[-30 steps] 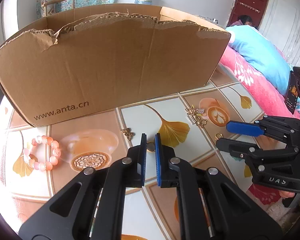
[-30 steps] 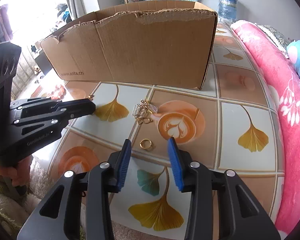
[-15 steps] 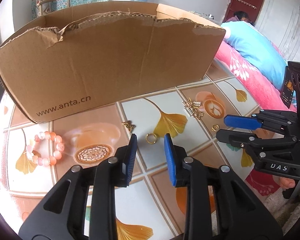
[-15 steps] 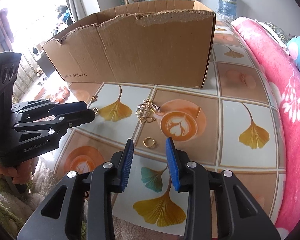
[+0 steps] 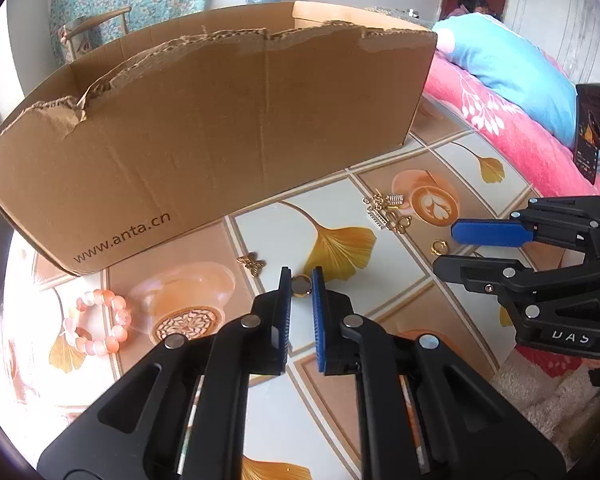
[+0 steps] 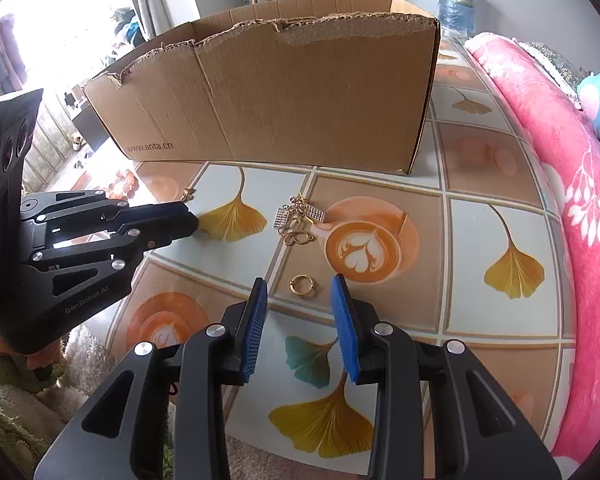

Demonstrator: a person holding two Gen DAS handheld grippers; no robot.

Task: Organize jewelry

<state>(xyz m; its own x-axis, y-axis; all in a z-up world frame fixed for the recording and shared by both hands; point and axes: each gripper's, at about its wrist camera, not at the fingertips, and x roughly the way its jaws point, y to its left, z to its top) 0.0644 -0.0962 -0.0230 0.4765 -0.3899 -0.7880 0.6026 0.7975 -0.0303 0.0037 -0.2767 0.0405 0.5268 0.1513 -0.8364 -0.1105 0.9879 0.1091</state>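
My left gripper (image 5: 302, 280) points down at the tiled tabletop. Its jaws are closing on a small gold ring (image 5: 301, 285), and the blue pads touch it on both sides. My right gripper (image 6: 299, 280) stands open just short of a second gold ring (image 6: 302, 284) that lies flat on the table. That ring (image 5: 439, 247) also shows beside the right gripper (image 5: 446, 249) in the left wrist view. A gold butterfly charm (image 5: 252, 264), a heap of gold pieces (image 6: 298, 220) and a pink bead bracelet (image 5: 100, 322) lie loose on the table.
A big torn cardboard box (image 5: 220, 120), open at the top, stands behind the jewelry. A bed with a pink blanket (image 6: 560, 160) runs along the table's right side. A person (image 5: 472, 2) lies at its far end. Fluffy cloth covers the table's near edge (image 6: 28, 420).
The left jaws spread apart from the ring half a second ago and have come back together on it. The left wrist rolled slightly. The right gripper has kept still.
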